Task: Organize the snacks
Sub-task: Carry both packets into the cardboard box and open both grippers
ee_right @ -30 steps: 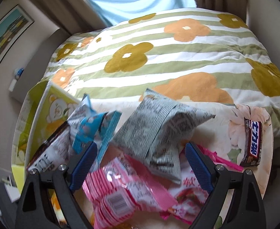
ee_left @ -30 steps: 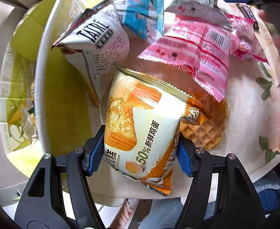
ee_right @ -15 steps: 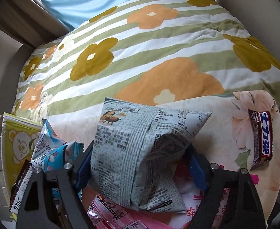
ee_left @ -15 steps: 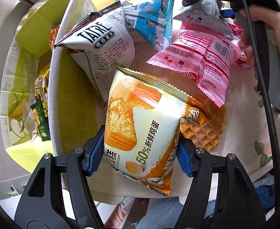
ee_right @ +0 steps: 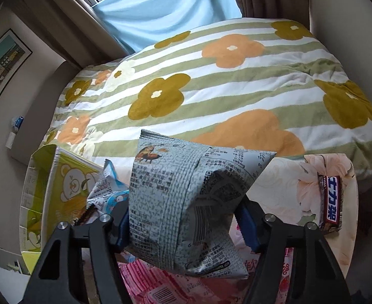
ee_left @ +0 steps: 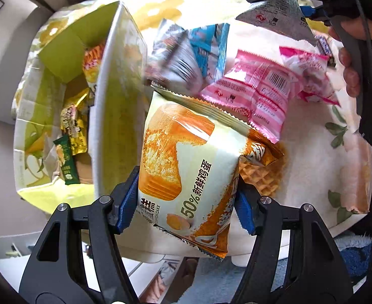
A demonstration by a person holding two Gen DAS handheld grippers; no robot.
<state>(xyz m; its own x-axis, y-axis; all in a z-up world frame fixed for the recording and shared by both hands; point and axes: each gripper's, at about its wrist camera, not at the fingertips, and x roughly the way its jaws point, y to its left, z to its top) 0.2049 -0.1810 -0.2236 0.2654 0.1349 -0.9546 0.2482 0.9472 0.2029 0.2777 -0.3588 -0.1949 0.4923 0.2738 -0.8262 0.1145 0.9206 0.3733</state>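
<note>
Gripping a glossy orange-and-cream cake packet point(ee_left: 186, 167) above the table's floral cloth point(ee_left: 312, 152), the left gripper point(ee_left: 187, 209) pinches its crinkled sides. Right gripper point(ee_right: 183, 225): jaws closing on a puffy grey printed pouch point(ee_right: 183, 202), beside the yellow-green cardboard box point(ee_right: 56, 185).

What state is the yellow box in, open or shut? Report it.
Open: the yellow box has its flap raised, and snack packets show inside.

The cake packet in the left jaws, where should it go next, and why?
Probably sideways over the yellow box and in. The left gripper already pinches the cake packet, lifted off the table, and the open box beside it already holds other snacks.
</note>
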